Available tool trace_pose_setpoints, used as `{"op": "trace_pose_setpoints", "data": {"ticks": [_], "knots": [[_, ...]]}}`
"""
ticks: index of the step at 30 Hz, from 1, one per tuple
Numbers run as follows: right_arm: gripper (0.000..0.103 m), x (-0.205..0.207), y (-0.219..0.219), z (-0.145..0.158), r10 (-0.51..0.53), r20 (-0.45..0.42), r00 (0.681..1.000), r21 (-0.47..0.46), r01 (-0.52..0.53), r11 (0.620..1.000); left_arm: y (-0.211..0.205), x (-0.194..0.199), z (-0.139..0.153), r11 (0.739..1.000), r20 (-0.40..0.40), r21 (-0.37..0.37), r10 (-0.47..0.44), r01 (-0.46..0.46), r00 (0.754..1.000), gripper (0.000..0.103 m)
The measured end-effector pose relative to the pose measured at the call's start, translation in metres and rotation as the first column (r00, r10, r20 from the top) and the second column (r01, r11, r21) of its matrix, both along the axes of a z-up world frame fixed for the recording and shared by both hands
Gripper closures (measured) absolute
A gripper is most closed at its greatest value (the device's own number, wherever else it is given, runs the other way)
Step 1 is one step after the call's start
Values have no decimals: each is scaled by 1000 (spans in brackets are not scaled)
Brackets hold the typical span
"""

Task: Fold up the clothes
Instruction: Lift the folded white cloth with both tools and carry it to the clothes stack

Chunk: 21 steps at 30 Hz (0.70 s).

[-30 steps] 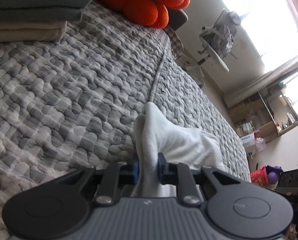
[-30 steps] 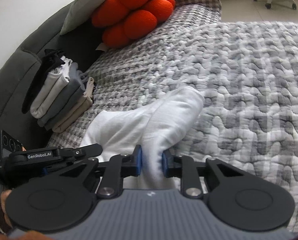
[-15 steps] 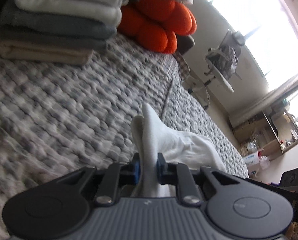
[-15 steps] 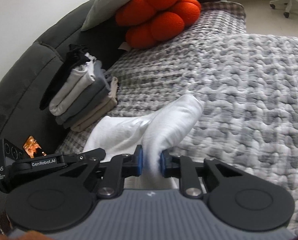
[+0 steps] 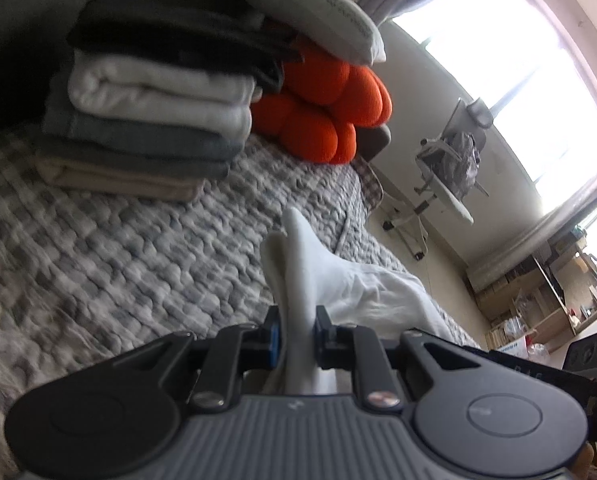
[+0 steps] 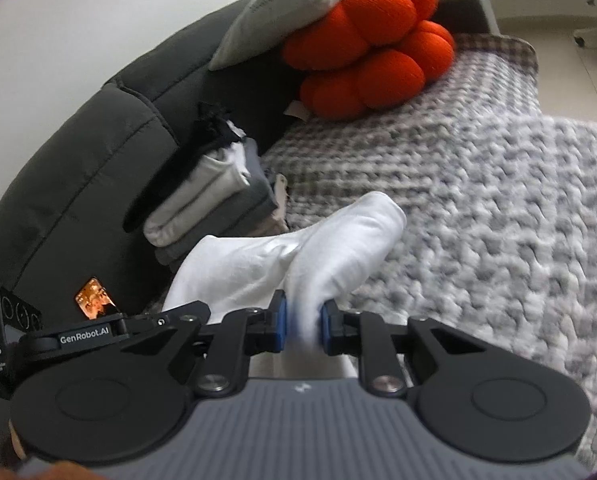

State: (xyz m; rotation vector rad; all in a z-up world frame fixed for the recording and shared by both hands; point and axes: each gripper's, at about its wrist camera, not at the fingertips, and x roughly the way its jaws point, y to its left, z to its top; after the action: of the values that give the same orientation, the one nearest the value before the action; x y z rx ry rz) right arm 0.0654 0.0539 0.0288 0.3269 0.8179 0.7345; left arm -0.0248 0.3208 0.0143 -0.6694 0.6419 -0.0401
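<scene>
A grey-and-white quilted bed cover (image 6: 478,208) fills the scene, backed by a dark headboard (image 6: 78,168). At far left sits a stack of folded clothes (image 5: 146,120), about 5 pieces, so most of the work looks done. The white garment (image 6: 298,256) is bunched and raised off the bed near the camera, its folding not finished. The left tool (image 5: 296,334) and right tool (image 6: 302,326) are each nearly closed, pinching a fold of it. An orange cushion (image 5: 326,112) and grey pillow (image 5: 298,12) lie far; an office chair (image 5: 450,168) stands by the bright window (image 5: 518,80).
</scene>
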Motion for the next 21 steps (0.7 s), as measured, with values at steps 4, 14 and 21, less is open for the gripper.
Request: {"op": "trace_pose_setpoints", "data": {"ticks": [4, 14, 21], "knots": [[83, 4, 11, 18, 22, 34, 999, 5, -22, 1000, 8, -2, 14, 1000, 18, 11, 26, -26, 1000, 87], [83, 17, 40, 55, 91, 90, 992, 24, -93, 995, 31, -8, 54, 995, 64, 44, 90, -93, 994, 87], [83, 32, 67, 81, 131, 139, 982, 40, -138, 990, 48, -6, 84, 987, 110, 56, 142, -149, 984, 87]]}}
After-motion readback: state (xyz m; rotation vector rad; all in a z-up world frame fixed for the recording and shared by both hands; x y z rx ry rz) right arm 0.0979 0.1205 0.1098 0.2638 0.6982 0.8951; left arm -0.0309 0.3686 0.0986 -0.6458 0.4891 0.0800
